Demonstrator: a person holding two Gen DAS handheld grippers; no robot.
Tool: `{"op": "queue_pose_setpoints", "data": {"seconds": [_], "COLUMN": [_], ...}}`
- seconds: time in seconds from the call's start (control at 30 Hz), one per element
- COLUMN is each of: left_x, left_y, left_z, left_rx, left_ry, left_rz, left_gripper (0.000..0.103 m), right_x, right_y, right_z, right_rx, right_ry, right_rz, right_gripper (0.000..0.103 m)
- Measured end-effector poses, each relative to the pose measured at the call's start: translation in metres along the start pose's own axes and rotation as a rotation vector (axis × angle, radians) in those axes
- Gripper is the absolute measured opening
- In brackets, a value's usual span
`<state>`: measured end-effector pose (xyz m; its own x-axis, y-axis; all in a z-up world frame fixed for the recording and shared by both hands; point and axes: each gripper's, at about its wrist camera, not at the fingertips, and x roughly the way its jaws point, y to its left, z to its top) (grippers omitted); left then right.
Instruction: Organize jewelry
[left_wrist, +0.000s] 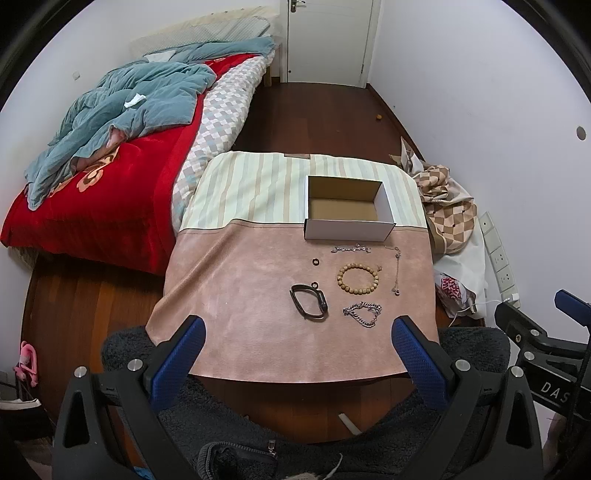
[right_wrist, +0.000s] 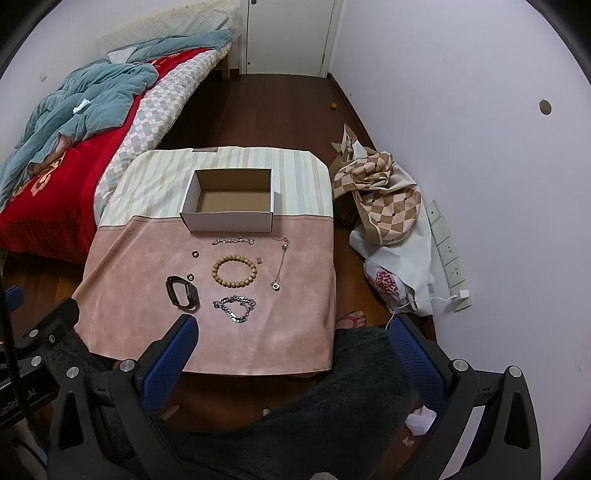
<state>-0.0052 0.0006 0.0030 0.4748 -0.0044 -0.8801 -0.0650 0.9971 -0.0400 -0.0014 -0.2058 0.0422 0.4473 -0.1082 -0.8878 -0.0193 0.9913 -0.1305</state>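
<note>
An open, empty cardboard box (left_wrist: 347, 223) (right_wrist: 229, 221) stands on a cloth-covered table (left_wrist: 240, 295) (right_wrist: 140, 266). In front of it lie a wooden bead bracelet (left_wrist: 357, 278) (right_wrist: 234, 271), a black watch band (left_wrist: 308, 301) (right_wrist: 182, 291), a silver chain bracelet (left_wrist: 363, 313) (right_wrist: 235, 306), a thin silver bracelet (left_wrist: 351, 249) (right_wrist: 233, 240), a thin necklace (left_wrist: 397, 271) (right_wrist: 280, 266) and two small dark rings (left_wrist: 314, 261) (right_wrist: 194, 254). My left gripper (left_wrist: 297, 332) is open and empty at the table's near edge. My right gripper (right_wrist: 291, 332) is open and empty, also short of the jewelry.
A bed (left_wrist: 110, 177) with red and teal bedding stands left of the table. A checkered cloth and bags (right_wrist: 384, 206) lie on the floor at the right by the wall. A power strip (right_wrist: 448, 258) runs along that wall. A closed door (left_wrist: 328, 37) is at the back.
</note>
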Motion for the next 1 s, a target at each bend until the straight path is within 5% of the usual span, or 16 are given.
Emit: {"op": "queue_pose_setpoints", "data": {"seconds": [1.0], "left_x": [-0.0053], "left_y": [0.0047], "left_z": [0.0030], "left_rx": [-0.001], "left_ry": [-0.026], "left_rz": [-0.007], "left_gripper": [0.103], "right_x": [-0.0018], "right_y": [0.0065], "right_z": [0.0077], "right_rx": [-0.006], "right_ry": [-0.018], "right_rz": [-0.014], "right_gripper": [0.103]}}
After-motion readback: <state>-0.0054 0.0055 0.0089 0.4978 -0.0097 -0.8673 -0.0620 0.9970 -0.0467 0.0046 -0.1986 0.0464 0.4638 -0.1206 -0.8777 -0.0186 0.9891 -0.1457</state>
